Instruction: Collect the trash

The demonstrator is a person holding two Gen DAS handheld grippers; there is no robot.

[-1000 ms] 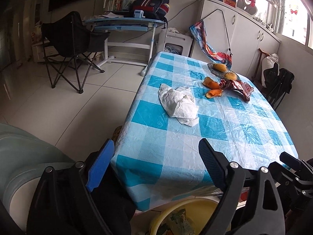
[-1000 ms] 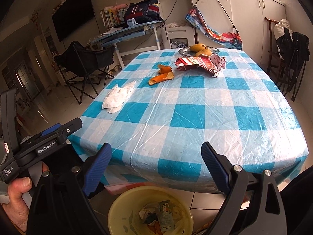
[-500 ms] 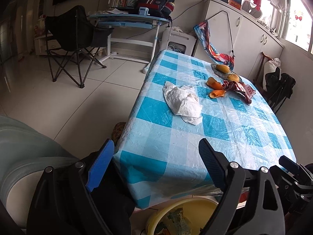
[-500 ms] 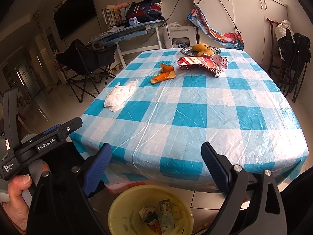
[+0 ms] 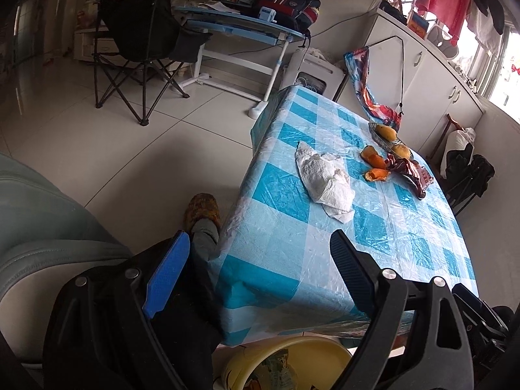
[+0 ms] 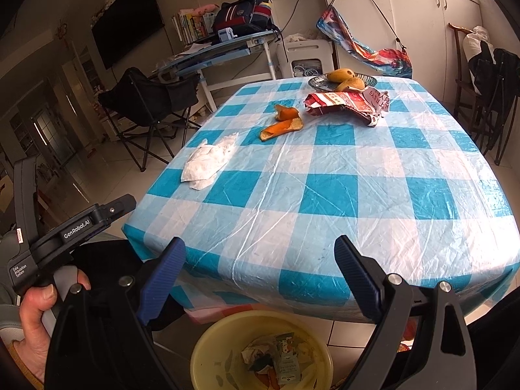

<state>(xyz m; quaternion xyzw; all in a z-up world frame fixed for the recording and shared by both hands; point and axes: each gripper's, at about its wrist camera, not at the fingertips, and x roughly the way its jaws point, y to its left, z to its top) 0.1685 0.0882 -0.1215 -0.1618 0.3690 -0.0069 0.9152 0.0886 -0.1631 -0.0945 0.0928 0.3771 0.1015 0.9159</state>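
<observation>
Already collected: a round yellow plastic bin (image 6: 261,351) stood on the floor just below the near edge of the table and held crumpled paper, a small printed carton and bits of orange peel, so part of the job looked done.
Left on the table: a crumpled white paper tissue (image 5: 326,180) lay near the left edge of the blue-and-white checked plastic tablecloth (image 6: 341,195); two pieces of orange peel (image 6: 282,122) lay further in; a flattened red-and-white snack wrapper (image 6: 347,104) lay just beside them, touching the rim of the fruit dish.
Probably not trash: a dark patterned dish (image 6: 317,82) at the far end held two whole yellow-orange fruits (image 6: 346,79).
Left gripper (image 5: 256,269): jaws stood wide apart with nothing between them, hovering short of the table's near corner, well apart from the tissue.
Right gripper (image 6: 260,273): jaws wide apart and empty, above the bin.
Progress: roughly midway by my judgement; three kinds of litter remained, the tissue nearest the left gripper.
</observation>
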